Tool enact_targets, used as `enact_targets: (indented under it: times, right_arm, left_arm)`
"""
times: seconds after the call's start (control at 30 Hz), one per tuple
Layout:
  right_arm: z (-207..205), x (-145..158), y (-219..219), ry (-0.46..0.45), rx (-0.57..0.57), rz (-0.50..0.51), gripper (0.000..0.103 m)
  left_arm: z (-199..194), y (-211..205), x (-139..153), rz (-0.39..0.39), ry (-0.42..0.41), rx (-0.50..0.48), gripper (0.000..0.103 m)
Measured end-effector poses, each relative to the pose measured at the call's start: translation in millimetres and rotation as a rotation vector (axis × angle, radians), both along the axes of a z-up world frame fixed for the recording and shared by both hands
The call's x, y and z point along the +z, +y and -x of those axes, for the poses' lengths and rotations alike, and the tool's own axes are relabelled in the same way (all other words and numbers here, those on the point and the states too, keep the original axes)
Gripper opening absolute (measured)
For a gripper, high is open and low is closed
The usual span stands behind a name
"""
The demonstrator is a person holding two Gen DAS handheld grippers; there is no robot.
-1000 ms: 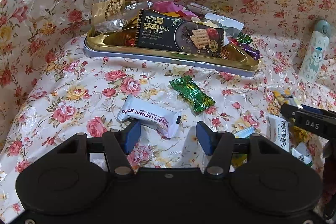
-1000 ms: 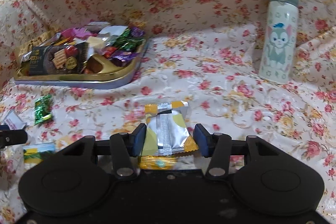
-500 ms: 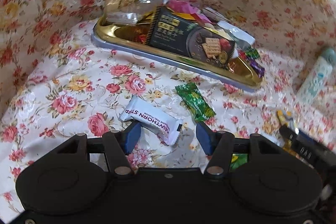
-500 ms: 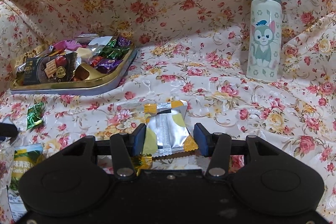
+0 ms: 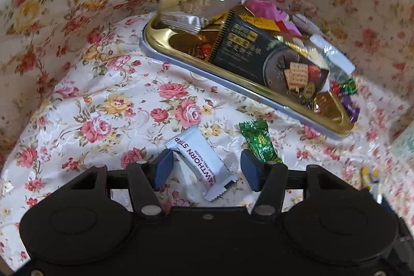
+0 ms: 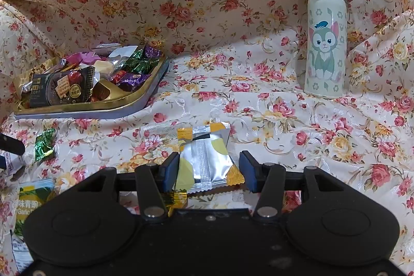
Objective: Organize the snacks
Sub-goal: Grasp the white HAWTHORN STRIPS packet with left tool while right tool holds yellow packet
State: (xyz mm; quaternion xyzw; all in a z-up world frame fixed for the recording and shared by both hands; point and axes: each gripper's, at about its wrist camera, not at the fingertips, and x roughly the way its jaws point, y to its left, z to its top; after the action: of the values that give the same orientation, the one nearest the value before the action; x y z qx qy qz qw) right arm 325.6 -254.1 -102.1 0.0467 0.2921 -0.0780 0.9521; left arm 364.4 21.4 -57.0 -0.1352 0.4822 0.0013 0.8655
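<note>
Two blue-padded jaws of the left gripper point(image 5: 204, 170) stand apart, just narrowing, astride the white hawthorn-strip packet point(image 5: 200, 162), long axis slanting across the gap, untouched.

Both wrist cameras look down close over the floral cloth point(image 5: 108, 105) — sharing the gold tray point(image 6: 85, 107).

The white wrapper point(image 5: 201, 161) lying on the flowered cloth just in front of the gold tray point(image 5: 160, 38) reads "HAWTHORN STRIP" in dark capitals, its first letter partly hidden, with a smaller line beneath too fine to read. In the tray, a purple candy point(image 6: 133, 81) shows "Meltyk" in white script. The black cracker packet point(image 6: 60, 88) carries Chinese characters too small to make out. Well in front of the tray, a green-and-yellow packet point(image 6: 29, 206) reads "Garlic", cut off, under Chinese characters.
</note>
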Motion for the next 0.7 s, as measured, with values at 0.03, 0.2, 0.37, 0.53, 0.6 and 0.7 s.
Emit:
enact_targets:
  times: [0.03,0.2,0.37,0.53,0.6,0.7]
  right_arm:
    - [0,0,0,0.0,0.0,0.0,0.053]
    - [0,0,0,0.0,-0.001,0.001,0.053]
    - [0,0,0,0.0,-0.001,0.0,0.053]
    - [0,-1,0,0.001,-0.001,0.004,0.053]
    - [0,-1,1,0.002,-0.001,0.008,0.053]
    - [0,0,1,0.003,-0.001,0.01,0.053]
  left_arm:
    - [0,-5,0,-0.017,-0.001,-0.01,0.06]
    - [-1,-23,-2,-0.088,-0.02,-0.068,0.054]
    - [0,-27,-3,-0.132,-0.054,-0.127,0.046]
    - [4,-33,-5,-0.21,-0.094,-0.19,0.046]
    - [5,-34,-6,-0.217,-0.106,-0.189,0.046]
    - [6,-33,-6,-0.214,-0.118,-0.186,0.046]
